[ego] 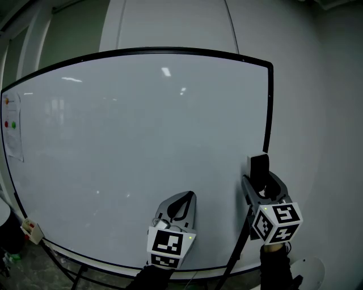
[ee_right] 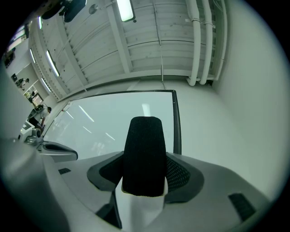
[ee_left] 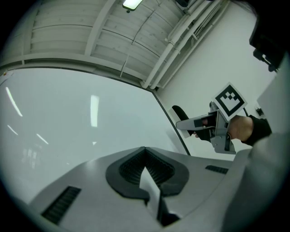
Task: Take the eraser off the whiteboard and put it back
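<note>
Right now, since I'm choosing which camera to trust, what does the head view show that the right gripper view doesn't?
Only the head view: the paper sheet with coloured dots at the whiteboard's left edge. Only the right gripper view: the ceiling lamp and pipes, plus the eraser's black felt face up close. Both: the whiteboard, the eraser gripped in the right claw, and the left claw.

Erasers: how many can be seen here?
1. The eraser is clamped between the fingers of the right gripper, beside the right edge of the whiteboard. The left gripper carries none; no other shows.
</note>
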